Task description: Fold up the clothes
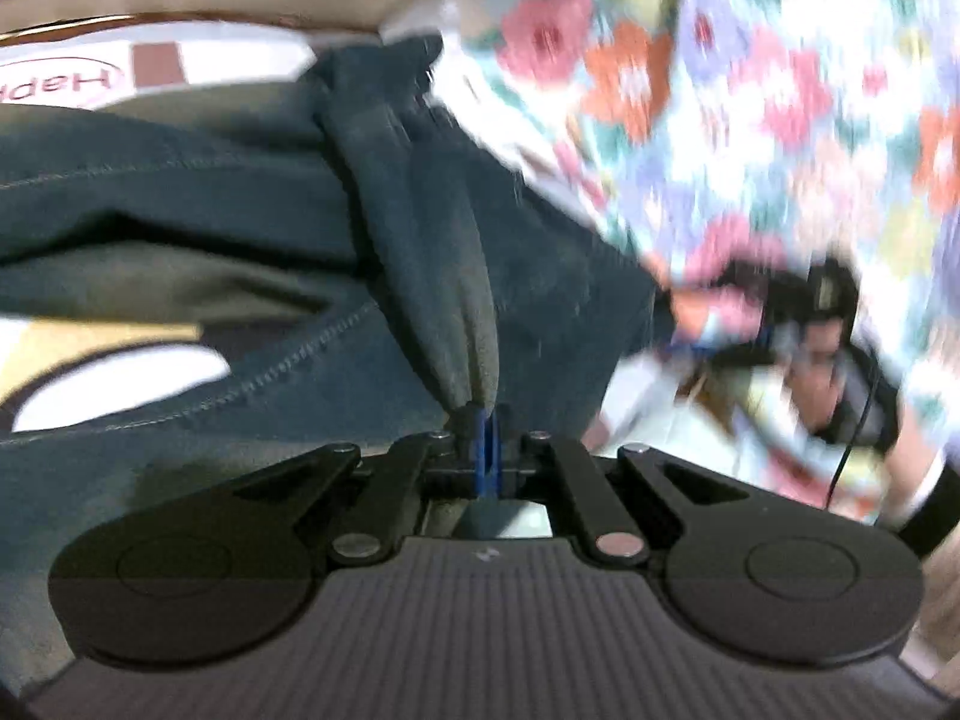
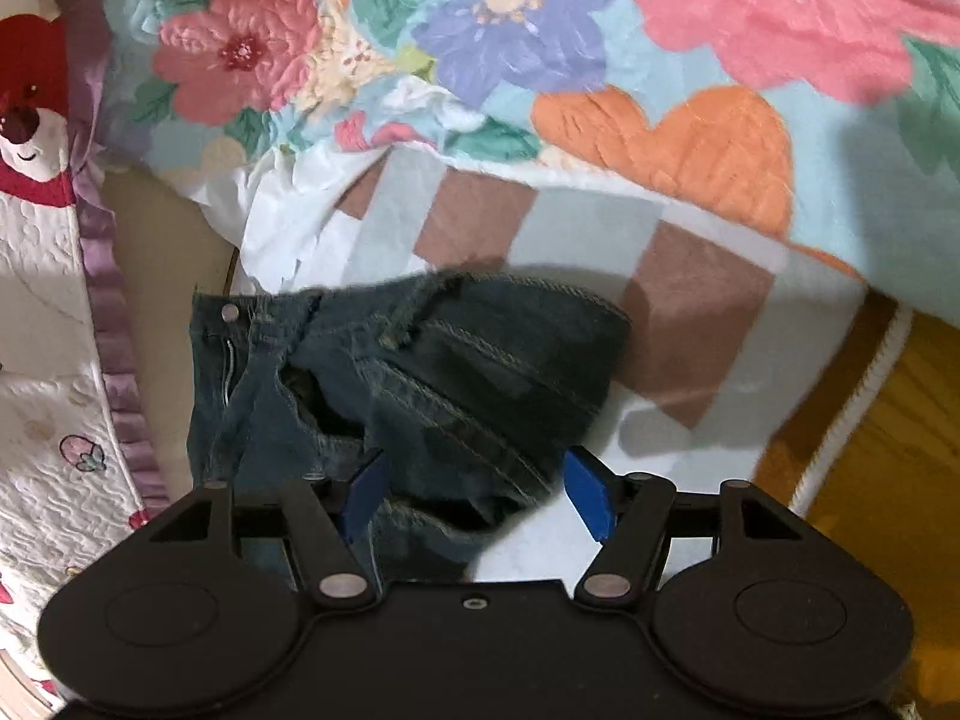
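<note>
One pair of dark jeans (image 2: 408,372) lies bunched on a checked blanket (image 2: 690,324), waistband and button toward 10 o'clock, so folding looks partly done at most and flattening and creasing remain. At the left, the left hand-held gripper (image 1: 483,420) is clamped on a ridge of denim running toward 12 o'clock. To the right, the right hand-held gripper (image 2: 480,492) stands with jaws apart, straddling crumpled denim without pinching it. A flowered quilt (image 2: 600,48) fills 12 to 2 o'clock. The legs are hidden beneath the gripper bodies, and the left view is motion-blurred.
</note>
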{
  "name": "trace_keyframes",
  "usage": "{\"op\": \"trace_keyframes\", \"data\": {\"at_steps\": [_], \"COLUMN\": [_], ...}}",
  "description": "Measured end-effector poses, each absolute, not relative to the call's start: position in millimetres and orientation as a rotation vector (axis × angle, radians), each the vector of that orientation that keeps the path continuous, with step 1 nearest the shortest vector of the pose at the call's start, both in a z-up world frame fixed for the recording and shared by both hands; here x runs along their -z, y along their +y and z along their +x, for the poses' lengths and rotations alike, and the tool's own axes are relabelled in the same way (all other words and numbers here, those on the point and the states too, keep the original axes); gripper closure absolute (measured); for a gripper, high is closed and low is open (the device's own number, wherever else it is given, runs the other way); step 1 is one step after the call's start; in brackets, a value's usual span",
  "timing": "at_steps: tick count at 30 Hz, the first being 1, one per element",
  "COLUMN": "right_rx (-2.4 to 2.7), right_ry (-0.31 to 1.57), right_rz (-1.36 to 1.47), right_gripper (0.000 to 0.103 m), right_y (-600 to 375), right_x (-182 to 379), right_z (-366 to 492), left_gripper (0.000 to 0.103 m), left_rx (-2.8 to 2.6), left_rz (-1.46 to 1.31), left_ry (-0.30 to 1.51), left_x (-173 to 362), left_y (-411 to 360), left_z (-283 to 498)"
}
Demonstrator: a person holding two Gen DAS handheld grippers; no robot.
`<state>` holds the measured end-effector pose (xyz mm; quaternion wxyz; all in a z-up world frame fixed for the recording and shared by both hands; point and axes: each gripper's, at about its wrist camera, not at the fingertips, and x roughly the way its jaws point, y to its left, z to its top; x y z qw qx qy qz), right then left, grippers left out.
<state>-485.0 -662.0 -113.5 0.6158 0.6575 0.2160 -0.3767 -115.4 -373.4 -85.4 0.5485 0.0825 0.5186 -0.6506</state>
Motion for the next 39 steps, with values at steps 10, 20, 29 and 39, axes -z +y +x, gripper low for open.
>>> {"op": "trace_keyframes", "data": {"at_steps": [10, 20, 29, 39], "right_rx": [1.003, 0.946, 1.188, 1.13], "right_ry": [0.536, 0.28, 0.579, 0.451], "right_rz": [1.249, 0.407, 0.899, 0.699], "right_gripper": [0.03, 0.098, 0.059, 0.053], "right_y": [-664, -576, -586, -584], "right_x": [117, 14, 124, 91], "right_z": [-442, -432, -546, -549], "left_gripper": [0.102, 0.102, 0.081, 0.058], "left_rx": [1.482, 1.539, 1.463, 1.391], "left_rz": [0.089, 0.167, 0.322, 0.377], "left_ry": [1.422, 1.228, 1.249, 1.15], "left_x": [128, 82, 88, 86], "left_y": [-366, -374, -370, -386], "left_z": [-126, -137, -148, -164]}}
